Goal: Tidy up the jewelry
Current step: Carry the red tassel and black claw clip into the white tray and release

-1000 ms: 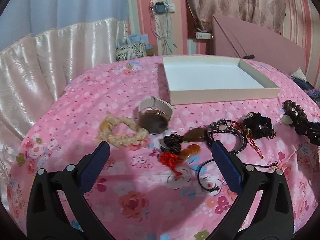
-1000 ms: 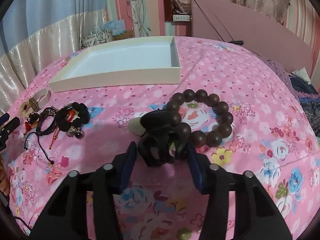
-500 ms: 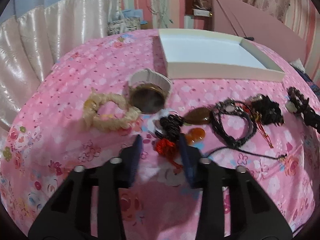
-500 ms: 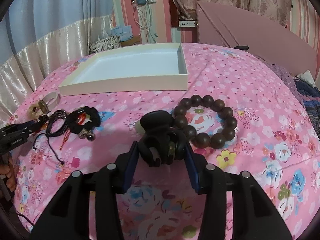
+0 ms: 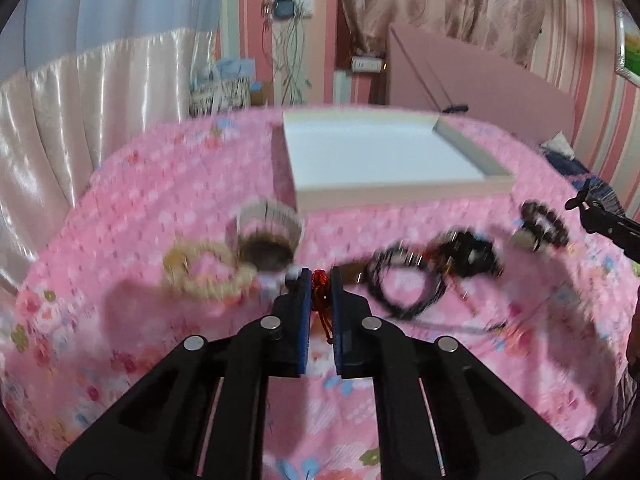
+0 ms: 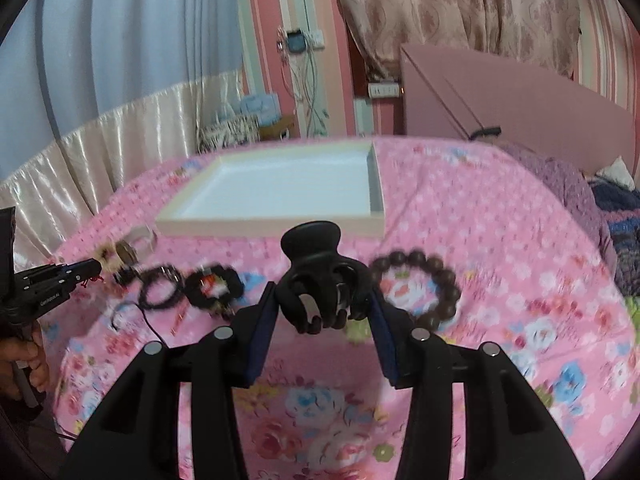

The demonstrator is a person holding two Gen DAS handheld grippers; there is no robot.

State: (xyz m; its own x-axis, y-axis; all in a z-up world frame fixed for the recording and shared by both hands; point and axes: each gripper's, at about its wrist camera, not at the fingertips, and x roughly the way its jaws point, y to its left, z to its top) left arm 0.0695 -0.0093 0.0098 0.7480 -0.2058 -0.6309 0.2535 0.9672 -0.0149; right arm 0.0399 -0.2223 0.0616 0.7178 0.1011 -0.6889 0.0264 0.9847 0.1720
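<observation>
My left gripper (image 5: 321,276) is shut on a red knotted cord pendant (image 5: 320,280), lifted off the pink bedspread. My right gripper (image 6: 324,300) is shut on a black claw hair clip (image 6: 320,276), held above the bed. A white shallow tray (image 5: 400,200) lies beyond, its inside bare; it also shows in the right wrist view (image 6: 272,226). A brown bead bracelet (image 6: 432,268) lies just right of the clip. The view is blurred by motion.
On the bed lie a cream bead bracelet (image 5: 200,272), a watch with a pale strap (image 5: 268,236), black cord bracelets (image 5: 404,284), a black scrunchie (image 5: 468,252) and the brown beads (image 5: 544,224). A pink headboard stands behind.
My left gripper closed on the red pendant and lifted it. My right gripper closed on the black hair clip and raised it off the bed, away from the bead bracelet.
</observation>
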